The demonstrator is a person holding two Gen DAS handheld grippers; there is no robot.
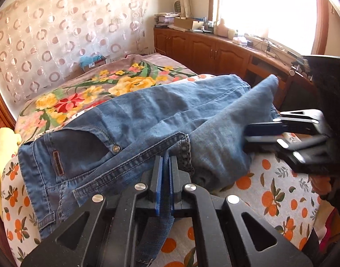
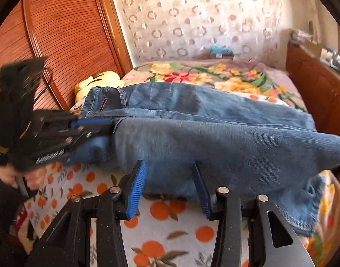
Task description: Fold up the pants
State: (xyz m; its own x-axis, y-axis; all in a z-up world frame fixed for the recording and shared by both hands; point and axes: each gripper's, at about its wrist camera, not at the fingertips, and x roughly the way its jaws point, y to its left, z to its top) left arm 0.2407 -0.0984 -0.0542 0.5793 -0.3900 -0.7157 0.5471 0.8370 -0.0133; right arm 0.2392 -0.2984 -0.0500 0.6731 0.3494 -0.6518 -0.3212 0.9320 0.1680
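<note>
Pants (image 1: 147,115) lie ahead, hem pinched in left gripper (image 1: 166,178).

The left claw (image 2: 98,125) is motion-blurred in the right wrist view, its tips hidden behind denim.

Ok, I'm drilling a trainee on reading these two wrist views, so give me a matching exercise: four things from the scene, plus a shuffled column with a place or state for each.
Things:
1. left gripper
2. right gripper
3. yellow soft toy
4. flowered blanket

Place or state:
A. fingers apart
B. spread out beyond the jeans
C. fingers shut on the jeans
D. beside the slatted wooden panel

Pairs: 1-C, 2-A, 3-D, 4-B
</note>
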